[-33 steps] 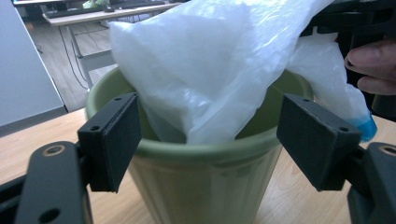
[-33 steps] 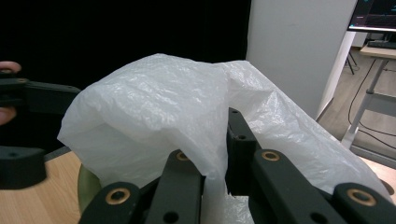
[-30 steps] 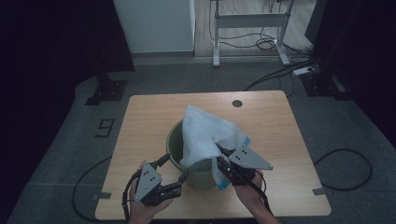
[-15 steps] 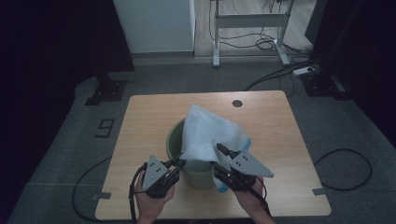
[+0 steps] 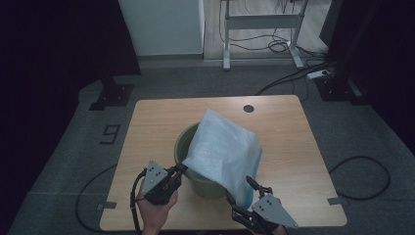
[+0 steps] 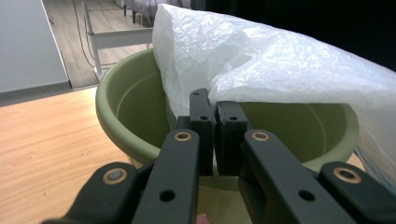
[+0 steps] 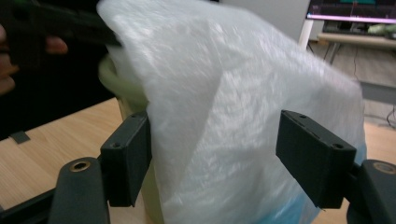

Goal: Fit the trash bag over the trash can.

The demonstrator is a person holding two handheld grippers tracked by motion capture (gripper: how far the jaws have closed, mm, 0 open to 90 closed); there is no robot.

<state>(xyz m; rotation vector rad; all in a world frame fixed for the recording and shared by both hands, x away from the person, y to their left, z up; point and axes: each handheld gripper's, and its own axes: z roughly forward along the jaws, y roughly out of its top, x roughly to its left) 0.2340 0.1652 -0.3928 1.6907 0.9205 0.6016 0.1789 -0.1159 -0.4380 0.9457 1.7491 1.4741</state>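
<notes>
A green bucket (image 5: 182,142) stands mid-table with a white plastic bag (image 5: 225,149) draped over its near right side; the bag's lower edge looks blue. My left gripper (image 5: 182,168) is at the bucket's near left rim, shut on the bag's corner. In the left gripper view the jaws (image 6: 213,100) meet at the bag (image 6: 280,60) edge above the bucket (image 6: 130,107). My right gripper (image 5: 240,190) sits low by the table's front edge, jaws wide after just opening. The bag (image 7: 224,93) hangs between the right gripper's (image 7: 217,154) pads, unpinched.
The wooden table (image 5: 147,127) has bare surface left and right of the bucket and a dark cable hole (image 5: 248,108) at the back. Cables trail on the grey floor (image 5: 362,171). A white desk frame (image 5: 259,22) stands far behind.
My right gripper let go of the bag, opened, and dropped back toward the table's front edge. My left gripper closed on the bag's corner at the bucket rim. The bag sagged lower.
</notes>
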